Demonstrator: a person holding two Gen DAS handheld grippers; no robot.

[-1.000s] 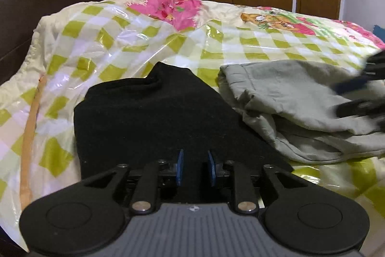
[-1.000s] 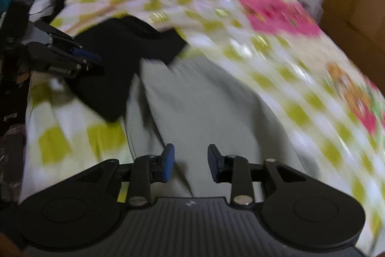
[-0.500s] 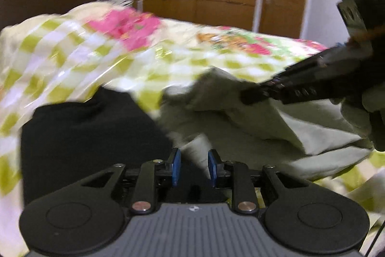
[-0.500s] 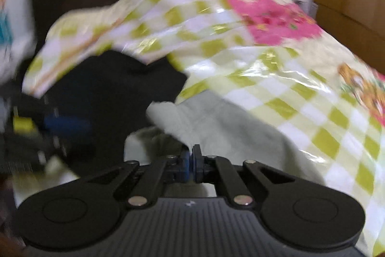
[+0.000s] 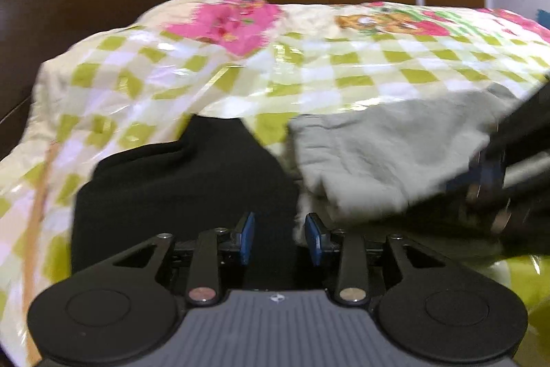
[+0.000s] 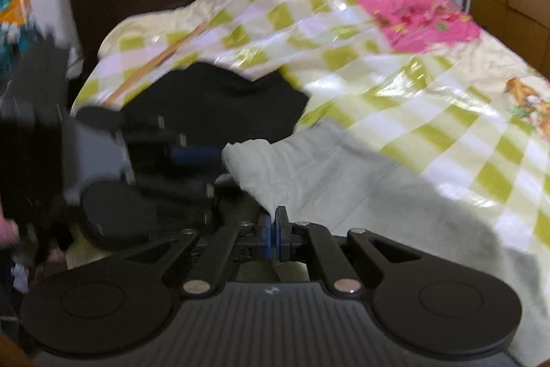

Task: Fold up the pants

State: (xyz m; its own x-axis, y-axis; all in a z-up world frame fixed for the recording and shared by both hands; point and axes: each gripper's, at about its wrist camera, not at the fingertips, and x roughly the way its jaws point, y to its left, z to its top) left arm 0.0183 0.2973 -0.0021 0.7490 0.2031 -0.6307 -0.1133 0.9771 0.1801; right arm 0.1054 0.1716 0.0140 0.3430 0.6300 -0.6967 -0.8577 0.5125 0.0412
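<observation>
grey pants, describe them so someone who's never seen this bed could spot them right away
On the bed's green-checked quilt, look beside the folded black garment. The grey pants are the pale, crumpled cloth there, one edge pinched in the shut right tongs. They are the only light plain fabric; the neighbour is black and the quilt is patterned.

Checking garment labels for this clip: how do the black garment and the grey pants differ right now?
The black garment is dark and lies flat, in neither grip; the grey pants are pale, rumpled and partly lifted. The right hand-held gripper is shut on an edge of the grey pants, while the left hand-held gripper, jaws opening, hangs over the black garment's edge with nothing pinched. Both lie side by side on the checked bedspread.
</observation>
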